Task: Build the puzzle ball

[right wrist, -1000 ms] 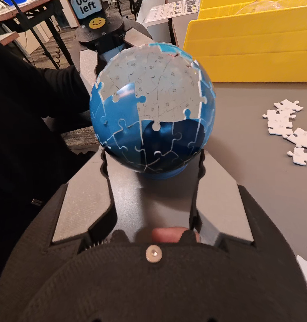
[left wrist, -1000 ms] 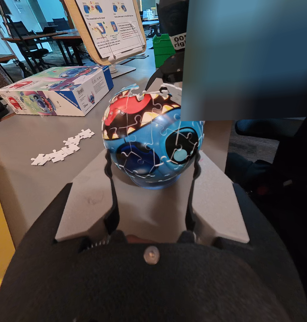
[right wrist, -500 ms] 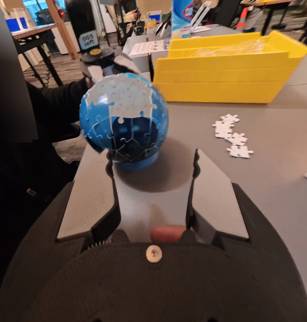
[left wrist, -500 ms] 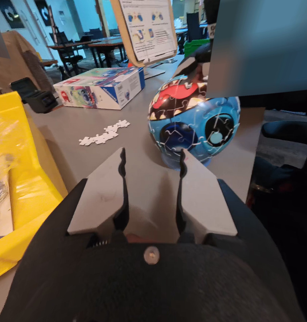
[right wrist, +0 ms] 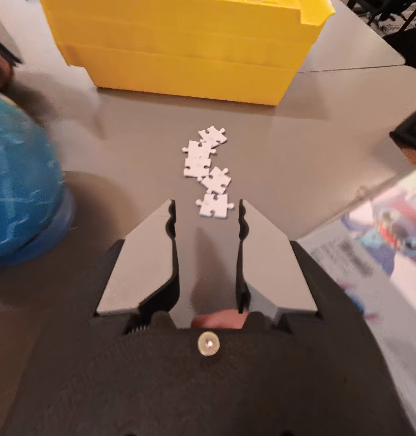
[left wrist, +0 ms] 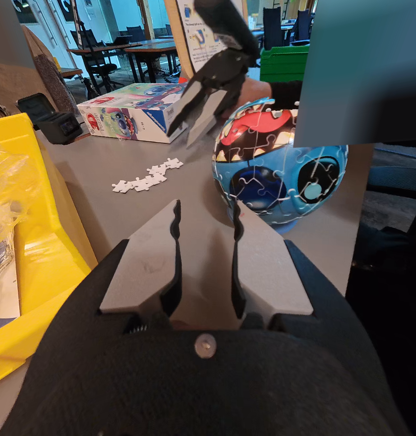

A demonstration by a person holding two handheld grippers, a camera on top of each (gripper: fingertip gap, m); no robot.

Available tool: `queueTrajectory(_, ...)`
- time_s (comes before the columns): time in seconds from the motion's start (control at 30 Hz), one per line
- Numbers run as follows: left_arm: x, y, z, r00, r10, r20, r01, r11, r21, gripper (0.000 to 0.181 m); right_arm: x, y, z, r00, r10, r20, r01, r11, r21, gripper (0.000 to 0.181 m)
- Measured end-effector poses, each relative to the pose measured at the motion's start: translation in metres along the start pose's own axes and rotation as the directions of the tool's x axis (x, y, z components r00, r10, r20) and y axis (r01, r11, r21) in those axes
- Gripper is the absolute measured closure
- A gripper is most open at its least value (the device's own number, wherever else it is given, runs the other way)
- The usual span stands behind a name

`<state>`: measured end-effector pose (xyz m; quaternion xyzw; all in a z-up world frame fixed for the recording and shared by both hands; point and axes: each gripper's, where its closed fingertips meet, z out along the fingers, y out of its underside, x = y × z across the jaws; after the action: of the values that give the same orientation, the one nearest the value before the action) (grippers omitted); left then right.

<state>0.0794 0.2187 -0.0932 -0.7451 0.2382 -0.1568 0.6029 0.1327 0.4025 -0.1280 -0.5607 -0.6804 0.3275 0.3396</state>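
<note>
We see a smooth grey table [left wrist: 136,153] carrying a cluster of white loose puzzle pieces [left wrist: 147,175], face down. Beside them stands the mostly blue puzzle ball [left wrist: 280,169] on its blue ring base. A yellow plastic bin [right wrist: 178,54], a printed cardboard puzzle box [left wrist: 131,118] and a small black device [left wrist: 58,125] also rest on it.

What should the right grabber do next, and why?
Probably ease the right gripper down and a little forward, then close on the nearest white puzzle piece. Its jaws are open and empty, the piece lies face-down on the table just past the fingertips, and the puzzle ball appears unfinished.
</note>
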Motion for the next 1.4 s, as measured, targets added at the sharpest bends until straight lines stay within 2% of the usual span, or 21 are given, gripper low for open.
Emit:
queueTrajectory(0.1, -0.003, -0.001, -0.001, 1.000, -0.010, 0.013, 0.010, 1.000, 0.011, 0.143, 0.010, -0.007, 0.030, 0.996, -0.075, 0.055, 0.079, 0.995, -0.068, 0.136)
queueTrajectory(0.23, -0.006, 0.000, 0.000, 0.999, -0.008, 0.044, 0.008, 1.000, 0.003, 0.149, 0.003, 0.002, 0.058, 0.980, -0.096, 0.176, 0.124, 0.980, -0.158, 0.134)
queueTrajectory(0.33, -0.006, -0.001, -0.001, 0.999, 0.001, 0.053, -0.001, 1.000, 0.010, 0.151, 0.006, 0.004, 0.064, 0.981, -0.109, 0.161, 0.135, 0.977, -0.164, 0.136)
queueTrajectory(0.37, -0.007, -0.002, -0.002, 0.998, 0.003, 0.060, -0.004, 1.000, 0.018, 0.151, 0.007, 0.006, 0.063, 0.980, -0.114, 0.160, 0.141, 0.976, -0.165, 0.135)
queueTrajectory(0.4, -0.008, -0.003, -0.003, 0.998, 0.005, 0.068, -0.007, 1.000, 0.028, 0.152, 0.005, 0.008, 0.061, 0.978, -0.120, 0.173, 0.147, 0.977, -0.155, 0.149)
queueTrajectory(0.43, -0.009, -0.005, -0.004, 0.997, 0.007, 0.080, -0.010, 0.999, 0.038, 0.153, 0.004, 0.008, 0.060, 0.976, -0.126, 0.175, 0.152, 0.978, -0.140, 0.154)
queueTrajectory(0.57, -0.012, -0.009, -0.009, 0.992, 0.023, 0.126, -0.032, 0.997, 0.072, 0.156, 0.004, 0.009, 0.057, 0.980, -0.140, 0.144, 0.159, 0.978, -0.136, 0.159)
queueTrajectory(0.6, -0.012, -0.009, -0.009, 0.991, 0.027, 0.134, -0.037, 0.997, 0.074, 0.157, 0.006, 0.008, 0.055, 0.982, -0.148, 0.121, 0.164, 0.977, -0.134, 0.175)
queueTrajectory(0.63, -0.013, -0.009, -0.009, 0.990, 0.030, 0.140, -0.040, 0.997, 0.071, 0.156, 0.007, 0.006, 0.053, 0.984, -0.143, 0.104, 0.156, 0.979, -0.129, 0.178)
queueTrajectory(0.9, -0.015, 0.002, 0.000, 0.990, 0.026, 0.141, -0.024, 1.000, -0.015, 0.153, 0.003, -0.008, 0.028, 0.998, -0.010, 0.069, 0.012, 0.999, -0.032, 0.181)
queueTrajectory(1.07, -0.021, -0.002, -0.004, 0.984, 0.005, 0.180, -0.008, 1.000, 0.016, 0.153, -0.001, -0.022, 0.011, 0.996, 0.065, 0.064, -0.067, 0.997, 0.041, 0.181)
queueTrajectory(1.2, -0.029, -0.005, -0.009, 0.975, -0.033, 0.221, 0.023, 0.999, 0.048, 0.153, -0.007, -0.038, -0.006, 0.999, 0.046, 0.022, -0.048, 0.994, 0.097, 0.181)
queueTrajectory(1.3, -0.031, -0.011, -0.014, 0.962, 0.053, 0.269, -0.058, 0.998, 0.012, 0.156, -0.022, -0.054, -0.019, 0.999, 0.034, 0.027, -0.038, 0.988, 0.147, 0.181)
queueTrajectory(1.4, -0.030, -0.034, -0.015, 0.940, 0.174, 0.294, -0.166, 0.985, -0.052, 0.155, -0.038, -0.072, -0.031, 0.997, 0.037, 0.061, -0.049, 0.977, 0.208, 0.181)
